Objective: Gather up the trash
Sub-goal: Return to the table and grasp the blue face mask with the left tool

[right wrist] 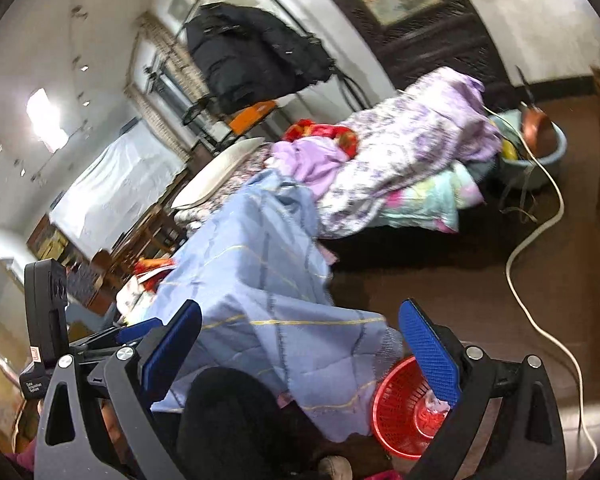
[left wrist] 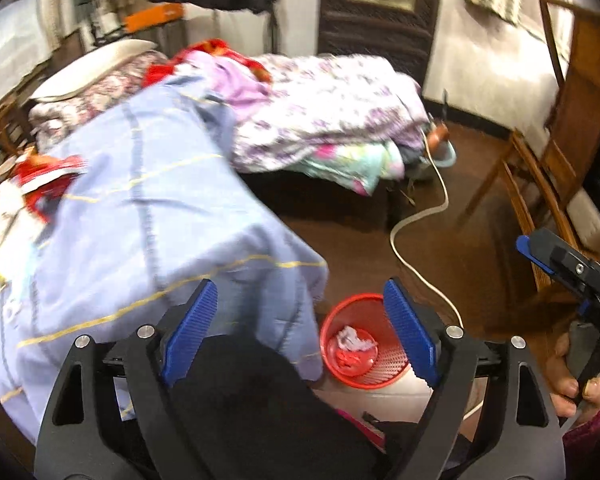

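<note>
A red mesh waste basket (left wrist: 359,350) stands on the brown floor by the bed's near corner, with white and red crumpled trash (left wrist: 354,340) inside. It also shows in the right wrist view (right wrist: 404,404). My left gripper (left wrist: 300,328) is open and empty, held above the basket and the blue quilt. My right gripper (right wrist: 300,352) is open and empty too, and shows at the right edge of the left wrist view (left wrist: 556,264). Red and white packaging (left wrist: 40,184) lies on the bed at the left.
A bed carries a blue checked quilt (left wrist: 148,216), a floral quilt (left wrist: 324,108) and a pillow (left wrist: 96,68). A white cable (left wrist: 416,240) snakes over the floor. Wooden chairs (left wrist: 540,184) stand at the right. A blue basin (right wrist: 540,152) sits past the bed.
</note>
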The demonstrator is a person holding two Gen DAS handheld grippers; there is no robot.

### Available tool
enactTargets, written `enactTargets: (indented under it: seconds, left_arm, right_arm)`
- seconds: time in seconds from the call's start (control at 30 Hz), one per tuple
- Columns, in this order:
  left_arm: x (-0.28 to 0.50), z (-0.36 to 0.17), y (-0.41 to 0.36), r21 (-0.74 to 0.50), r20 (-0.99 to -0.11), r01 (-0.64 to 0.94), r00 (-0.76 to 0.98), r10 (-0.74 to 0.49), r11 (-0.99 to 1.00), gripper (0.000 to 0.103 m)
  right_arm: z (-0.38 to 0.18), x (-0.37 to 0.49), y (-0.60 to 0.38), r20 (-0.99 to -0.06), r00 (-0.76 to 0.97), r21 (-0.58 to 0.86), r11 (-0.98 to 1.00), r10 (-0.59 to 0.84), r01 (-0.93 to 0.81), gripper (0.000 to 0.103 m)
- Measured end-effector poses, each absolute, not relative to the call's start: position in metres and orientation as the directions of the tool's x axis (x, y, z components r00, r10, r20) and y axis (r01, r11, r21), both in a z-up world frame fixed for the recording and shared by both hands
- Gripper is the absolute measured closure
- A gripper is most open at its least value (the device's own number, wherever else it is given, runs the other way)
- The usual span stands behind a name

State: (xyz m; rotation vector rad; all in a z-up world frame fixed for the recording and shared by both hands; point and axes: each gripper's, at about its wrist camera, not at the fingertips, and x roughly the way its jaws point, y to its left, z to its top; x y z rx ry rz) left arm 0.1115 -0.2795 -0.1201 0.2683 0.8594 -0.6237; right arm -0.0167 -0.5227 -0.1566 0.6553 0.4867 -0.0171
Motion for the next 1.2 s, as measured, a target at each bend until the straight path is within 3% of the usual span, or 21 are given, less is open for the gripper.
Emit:
enactTargets:
  seconds: [0.33,0.77,1.2]
  left_arm:
    - [0.125,-0.099,-0.145,-0.082,-0.698,0.394,0.633,-0.335,0.915,0.014]
    - [0.176,-0.142,0.014,-0.187,-0.739,0.088,0.644,-0.199,0.978,0.014]
    - [0.246,-0.143,0.005,-0.215,-0.727,0.151,0.634,-0.261,0.965,0.014]
  right_arm:
    - [-0.104,0.021,-0.424,-0.428,0.865,0.491,0.871,0.263,-0.022,0.006]
    - [-0.110,0.101,-0.305,-0.601,0.710,0.416,0.902,0.367,-0.113,0.006]
    - [-0.134,0.147,-0.282,-0.676,0.644,0.401,0.912,0.358,-0.086,0.006]
